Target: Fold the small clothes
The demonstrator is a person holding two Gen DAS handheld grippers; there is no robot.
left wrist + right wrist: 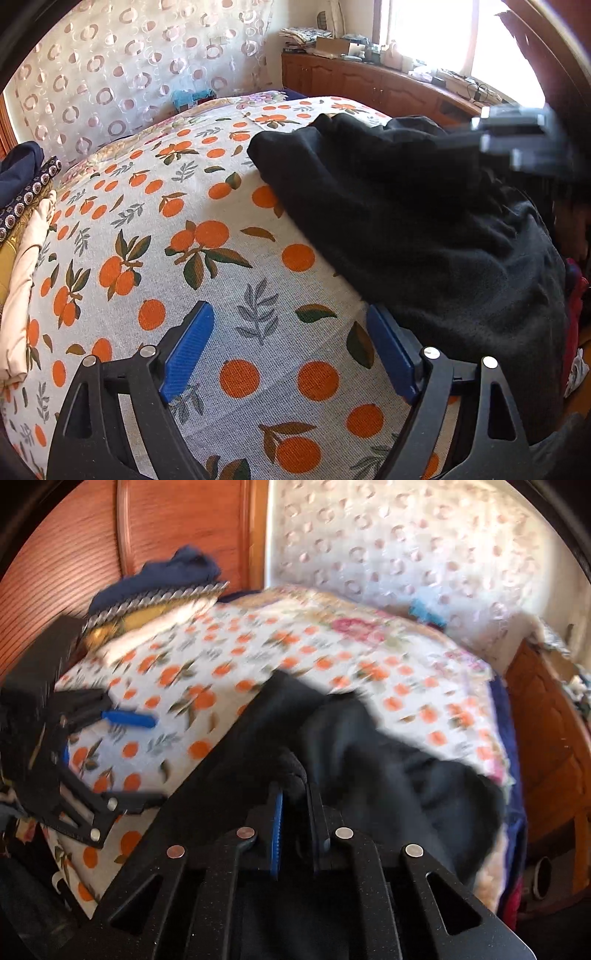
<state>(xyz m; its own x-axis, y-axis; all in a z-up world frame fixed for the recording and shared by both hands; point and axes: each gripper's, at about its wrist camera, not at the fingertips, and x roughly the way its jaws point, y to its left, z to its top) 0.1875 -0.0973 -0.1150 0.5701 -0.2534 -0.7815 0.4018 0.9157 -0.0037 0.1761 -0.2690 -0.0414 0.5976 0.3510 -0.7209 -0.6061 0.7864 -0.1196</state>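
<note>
The black garment (424, 221) lies crumpled on the orange-print sheet (221, 288) of the bed, bunched toward the bed's right side and spilling over its near edge. In the left wrist view it runs from a far corner near the middle of the bed down toward the lower right, so its long axis slants across the bed rather than lying square to it.

The right gripper (295, 794) is the one on the cloth. Its jaws are drawn nearly together, with a thick fold of the garment (388, 768) pinched between the blue pads (276, 834); the fold humps up over the fingertips. The view is motion-blurred, so how deep the bite goes is unclear.

The left gripper (291, 354) hangs just above the bare sheet with its jaws spread wide and nothing between them. The garment lies to its right: the cloth's near edge passes just beside the right-hand blue pad (391, 354), and I cannot tell if they touch. The right wrist view shows the same gripper (122, 738) off to the left, apart from the cloth.

My judgement is that the next move turns on the left gripper shifting rightward to take a second edge, so the garment can be spread flat.

A stack of folded clothes (26, 221) sits at the bed's far left.
</note>
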